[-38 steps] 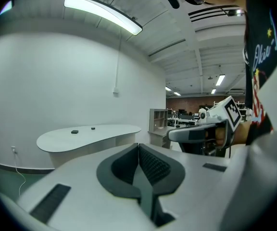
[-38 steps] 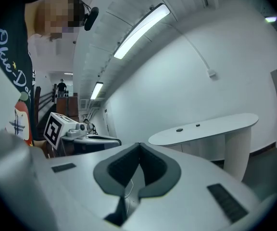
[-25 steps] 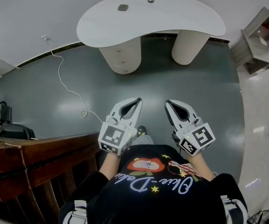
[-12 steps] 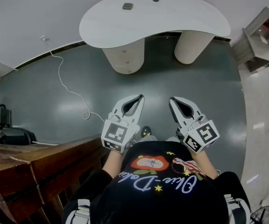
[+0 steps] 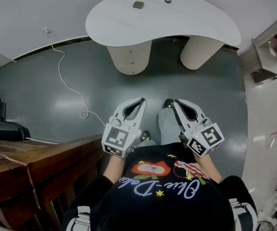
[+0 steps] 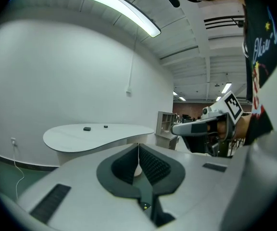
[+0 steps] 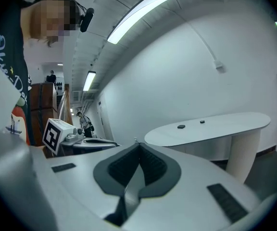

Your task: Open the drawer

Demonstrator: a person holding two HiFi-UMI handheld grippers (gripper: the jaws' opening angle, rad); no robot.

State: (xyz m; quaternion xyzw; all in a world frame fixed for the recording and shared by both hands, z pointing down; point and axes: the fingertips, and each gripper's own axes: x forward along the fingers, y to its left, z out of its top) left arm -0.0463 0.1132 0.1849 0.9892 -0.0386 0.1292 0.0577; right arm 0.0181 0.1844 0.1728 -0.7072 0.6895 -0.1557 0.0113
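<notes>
No drawer shows plainly in any view. A white curved table (image 5: 177, 23) stands ahead on two round pedestals. The left pedestal (image 5: 130, 57) has small dots on its front; whether they are drawer knobs I cannot tell. My left gripper (image 5: 144, 100) and right gripper (image 5: 173, 101) are held side by side at waist height over the grey floor, pointing toward the table. Both are shut with nothing between the pads. The left gripper (image 6: 138, 146) and right gripper (image 7: 138, 143) show their tips pressed together. The table (image 6: 95, 134) is well beyond both.
Two small dark objects (image 5: 138, 5) lie on the tabletop. A white cable (image 5: 71, 90) trails across the floor at left. Dark wooden furniture (image 5: 28, 162) stands at lower left. A white shelf unit (image 5: 268, 52) is at right. The person's leg (image 5: 166, 124) is between the grippers.
The view has shifted slightly toward the table. A leg has stepped forward between the grippers. Both grippers stay shut and keep side by side.
</notes>
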